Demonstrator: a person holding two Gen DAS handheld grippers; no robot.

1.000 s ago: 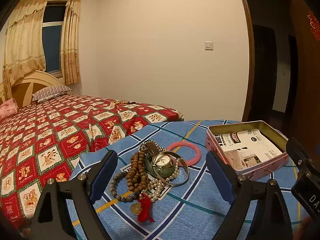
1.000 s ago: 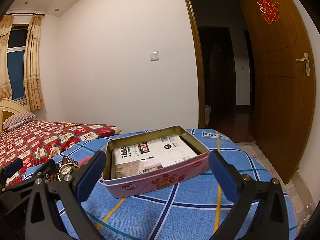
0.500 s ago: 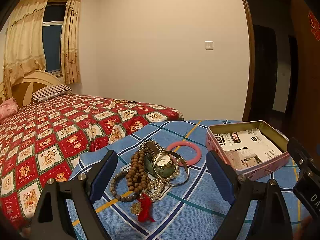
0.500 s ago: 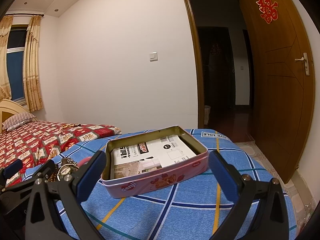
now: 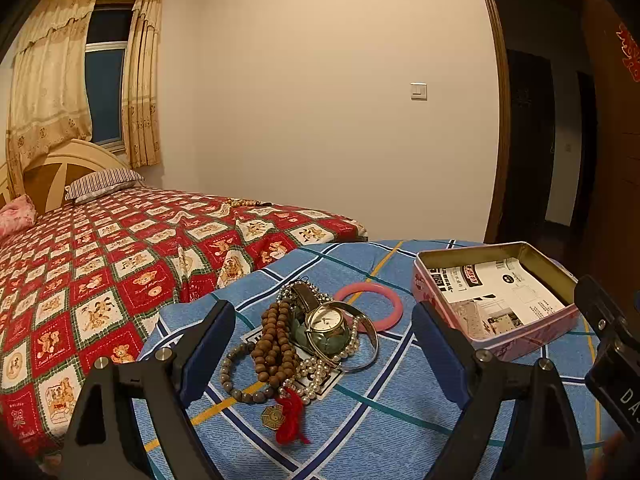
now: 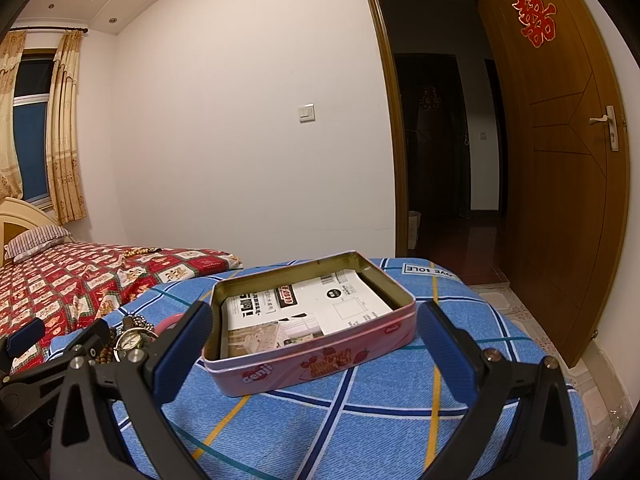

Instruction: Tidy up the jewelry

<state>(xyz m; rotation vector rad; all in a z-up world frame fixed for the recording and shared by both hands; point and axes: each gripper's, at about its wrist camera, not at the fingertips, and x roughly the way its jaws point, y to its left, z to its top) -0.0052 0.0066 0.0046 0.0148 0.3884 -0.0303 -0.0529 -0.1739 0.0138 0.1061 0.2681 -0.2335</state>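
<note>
A heap of jewelry lies on the blue plaid cloth [image 5: 380, 432]: a watch [image 5: 326, 320], brown wooden beads [image 5: 274, 344], pearl strands [image 5: 316, 372], a silver bangle [image 5: 370, 350], a pink bangle [image 5: 372, 308] and a red tassel charm [image 5: 290, 420]. My left gripper [image 5: 322, 354] is open above the heap, empty. An open pink tin [image 6: 312, 360] with printed paper inside stands to the right; it also shows in the left wrist view [image 5: 496, 344]. My right gripper [image 6: 312, 344] is open in front of the tin, empty. The watch [image 6: 130, 342] shows at its left.
A bed with a red patterned cover [image 5: 100, 272] lies to the left, close to the blue surface. An open wooden door [image 6: 560, 160] and a dark doorway [image 6: 436, 140] are at the right. The left gripper's body [image 6: 44, 364] shows low left in the right wrist view.
Both grippers stay open and almost still. The views have shifted only very slightly; nothing on the cloth has moved.
</note>
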